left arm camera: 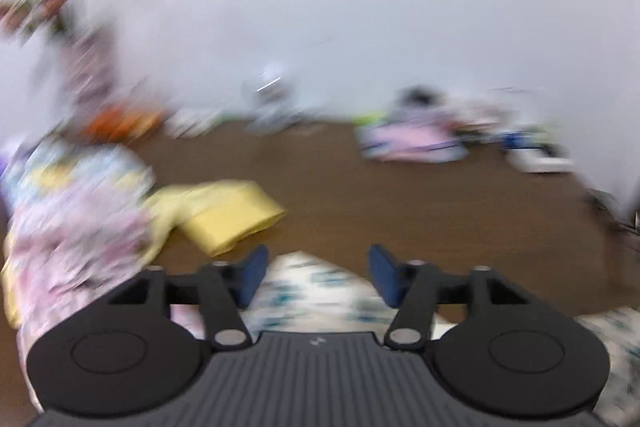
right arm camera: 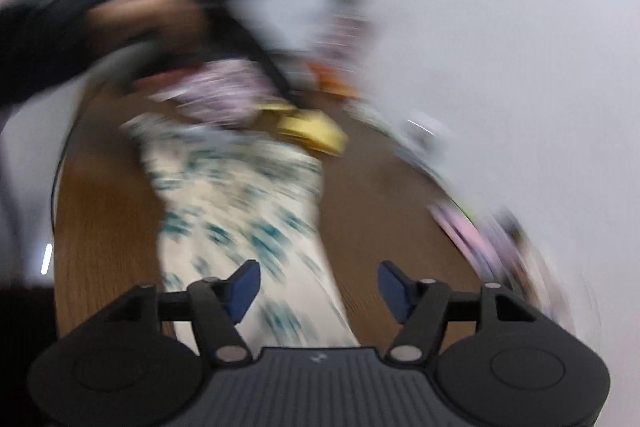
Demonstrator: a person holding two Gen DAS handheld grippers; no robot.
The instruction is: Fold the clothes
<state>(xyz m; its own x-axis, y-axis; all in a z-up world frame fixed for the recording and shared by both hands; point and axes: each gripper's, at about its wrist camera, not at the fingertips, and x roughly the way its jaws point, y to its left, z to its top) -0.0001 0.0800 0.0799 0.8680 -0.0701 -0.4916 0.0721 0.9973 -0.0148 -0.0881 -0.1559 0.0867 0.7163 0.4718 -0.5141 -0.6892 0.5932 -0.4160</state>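
Both views are motion-blurred. A white garment with teal print (right arm camera: 244, 203) lies stretched out on the brown table (right arm camera: 384, 227). In the left wrist view a corner of the white teal-print garment (left arm camera: 316, 291) shows below my left gripper (left arm camera: 318, 273), which stands open above it with nothing between the blue pads. My right gripper (right arm camera: 319, 287) is open too, hanging over the near end of that garment, its pads clear of the cloth. A folded yellow cloth (left arm camera: 232, 215) lies beyond, seen as the yellow cloth (right arm camera: 312, 133) in the right wrist view.
A heap of pink floral clothes (left arm camera: 76, 235) sits at the left. More clothes, pink ones among them (left arm camera: 412, 143), lie along the table's far edge by the white wall. A person's hand and dark sleeve (right arm camera: 132, 23) with the other gripper show at upper left.
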